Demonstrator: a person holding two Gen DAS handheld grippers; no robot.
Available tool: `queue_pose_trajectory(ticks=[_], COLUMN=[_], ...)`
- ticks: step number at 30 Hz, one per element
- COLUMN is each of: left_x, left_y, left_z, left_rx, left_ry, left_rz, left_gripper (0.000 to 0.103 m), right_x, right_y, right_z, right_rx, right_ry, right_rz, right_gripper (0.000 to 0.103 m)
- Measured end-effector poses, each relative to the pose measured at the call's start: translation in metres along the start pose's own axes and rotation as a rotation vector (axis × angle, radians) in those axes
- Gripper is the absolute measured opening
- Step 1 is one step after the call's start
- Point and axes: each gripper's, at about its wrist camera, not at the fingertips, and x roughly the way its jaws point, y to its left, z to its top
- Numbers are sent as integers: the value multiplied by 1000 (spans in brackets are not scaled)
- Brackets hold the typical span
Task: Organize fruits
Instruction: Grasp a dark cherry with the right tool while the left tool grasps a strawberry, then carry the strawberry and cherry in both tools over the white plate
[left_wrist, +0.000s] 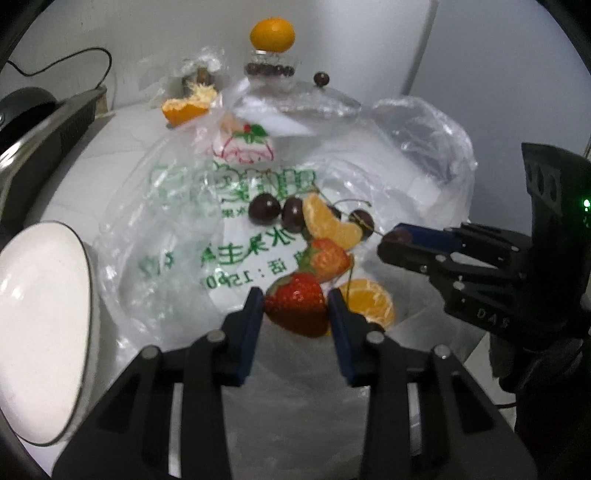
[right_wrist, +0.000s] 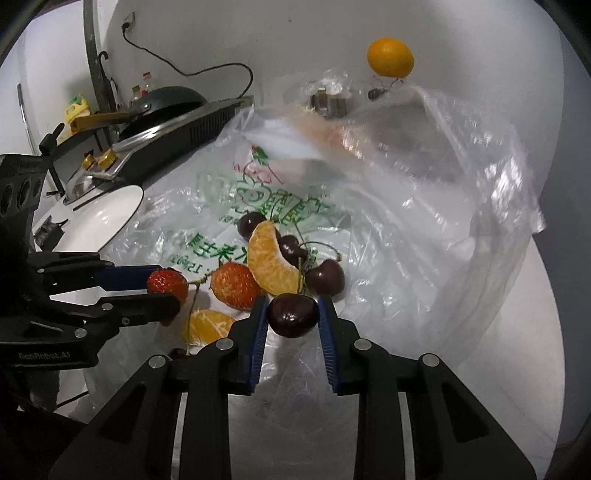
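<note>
On the white counter (left_wrist: 288, 369) draped with a printed clear plastic bag (left_wrist: 177, 221), my left gripper (left_wrist: 295, 306) clamps the big red strawberry (left_wrist: 297, 308); my right gripper (right_wrist: 293, 314) pinches a dark round cherry (right_wrist: 293, 314). Picking is under way; next I judge both need lifting toward the white ceramic plate (left_wrist: 40, 332).

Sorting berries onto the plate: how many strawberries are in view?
2. One strawberry sits clamped in the left tool; the other strawberry lies just behind it on the plastic bag. More may hide under bag folds.
</note>
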Motion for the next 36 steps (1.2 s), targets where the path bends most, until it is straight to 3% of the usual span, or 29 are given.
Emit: queue_pose_trajectory(ticks=[20,36], left_x=[-71,-116], left_y=[-1,39], left_z=[1,-15], left_rx=[50,-1], left_ry=[-147,-224], left_rz=[18,67], left_gripper=[37,37], right_x=[-44,-43], right_y=[43,101], right_z=[23,40], right_rx=[-68,-147], right_ry=[-106,-124], right_rz=[-7,34], right_gripper=[29,29])
